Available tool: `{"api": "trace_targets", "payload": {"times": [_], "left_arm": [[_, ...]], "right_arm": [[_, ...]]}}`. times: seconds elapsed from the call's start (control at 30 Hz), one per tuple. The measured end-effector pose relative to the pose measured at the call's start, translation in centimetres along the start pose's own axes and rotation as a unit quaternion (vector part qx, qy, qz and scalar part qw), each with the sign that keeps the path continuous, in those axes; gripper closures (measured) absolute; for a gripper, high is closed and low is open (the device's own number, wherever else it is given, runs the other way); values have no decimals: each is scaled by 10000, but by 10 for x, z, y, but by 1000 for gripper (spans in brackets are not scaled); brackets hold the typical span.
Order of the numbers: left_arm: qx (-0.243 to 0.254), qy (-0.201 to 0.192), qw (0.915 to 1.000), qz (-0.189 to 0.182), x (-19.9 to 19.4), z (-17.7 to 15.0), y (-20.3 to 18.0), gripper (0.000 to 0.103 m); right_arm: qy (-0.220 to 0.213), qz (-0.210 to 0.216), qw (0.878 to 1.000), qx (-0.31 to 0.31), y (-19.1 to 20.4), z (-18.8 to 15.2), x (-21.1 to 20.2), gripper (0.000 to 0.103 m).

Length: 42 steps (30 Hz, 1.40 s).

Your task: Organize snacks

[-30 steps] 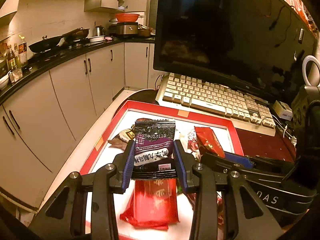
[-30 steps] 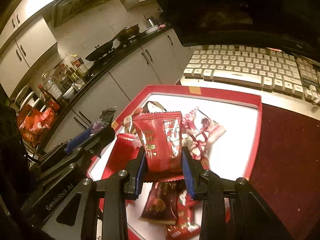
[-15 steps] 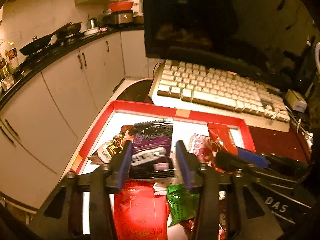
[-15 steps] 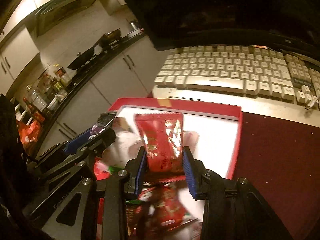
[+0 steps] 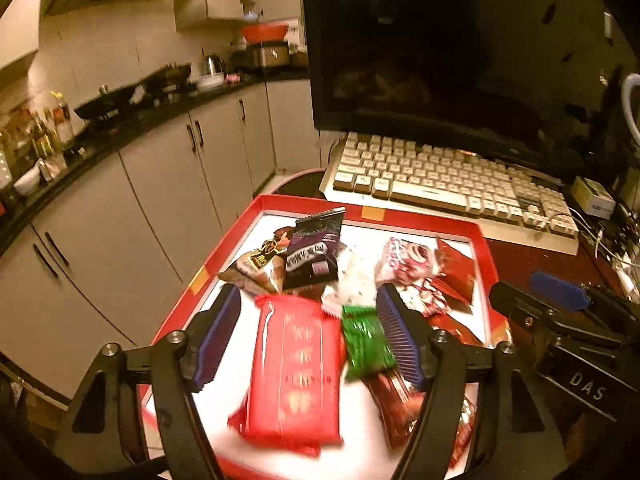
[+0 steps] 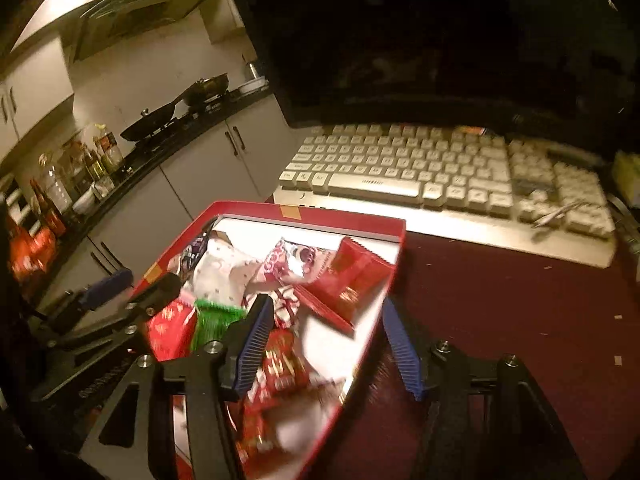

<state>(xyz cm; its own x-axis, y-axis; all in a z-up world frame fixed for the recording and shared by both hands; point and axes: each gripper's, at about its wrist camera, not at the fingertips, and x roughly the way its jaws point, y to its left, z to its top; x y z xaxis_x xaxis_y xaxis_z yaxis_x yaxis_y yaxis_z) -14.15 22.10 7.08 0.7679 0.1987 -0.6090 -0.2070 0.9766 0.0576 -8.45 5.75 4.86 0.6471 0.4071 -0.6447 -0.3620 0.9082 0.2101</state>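
Fingers (image 5: pixel 218 336) of both grippers are opening, holding nothing; packets lie released in the tray (image 5: pixel 400 220). Next, probably another packet to pick.

We saw the red tray (image 5: pixel 416 220) holding loose snack packets: a big red packet (image 5: pixel 294 372) lay flat beside a green one (image 5: pixel 366 342), a purple packet (image 5: pixel 314 252) behind.

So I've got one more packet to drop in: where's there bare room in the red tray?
Bare white floor shows along the red tray's far rim, behind the purple packet, and in the near left corner beside the big red packet. The middle and right side are crowded with overlapping wrappers. Outside the tray, the dark red tabletop before the white keyboard is free.
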Motion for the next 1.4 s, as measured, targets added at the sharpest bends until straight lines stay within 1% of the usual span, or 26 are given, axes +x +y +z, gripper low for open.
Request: {"api": "trace_targets", "payload": {"times": [0.07, 0.3, 0.5, 0.67, 0.77, 0.87, 1.0, 1.4], "left_arm": [[98, -215, 9997, 82, -17, -6, -5, 28], [374, -656, 9966, 327, -65, -19, -13, 28], [349, -790, 9957, 322, -89, -32, -9, 28], [231, -772, 9963, 309, -95, -42, -4, 27], [153, -740, 9967, 309, -93, -42, -3, 27], [161, -733, 9967, 318, -93, -42, -4, 27], [202, -721, 9966, 341, -92, -44, -4, 27], [139, -705, 9968, 352, -91, -44, 2, 27]], "right_arm": [[-130, -93, 9998, -110, 4, -7, -13, 41], [-586, -267, 9969, -457, 21, -29, -62, 35], [-927, -389, 9931, -607, 34, -47, -98, 31], [-918, -419, 9927, -668, 40, -57, -112, 31], [-957, -463, 9916, -737, 42, -61, -117, 30], [-999, -515, 9905, -792, 43, -63, -119, 26], [-1031, -494, 9909, -710, 40, -62, -117, 24], [-1074, -505, 9916, -511, 34, -61, -118, 23]]}}
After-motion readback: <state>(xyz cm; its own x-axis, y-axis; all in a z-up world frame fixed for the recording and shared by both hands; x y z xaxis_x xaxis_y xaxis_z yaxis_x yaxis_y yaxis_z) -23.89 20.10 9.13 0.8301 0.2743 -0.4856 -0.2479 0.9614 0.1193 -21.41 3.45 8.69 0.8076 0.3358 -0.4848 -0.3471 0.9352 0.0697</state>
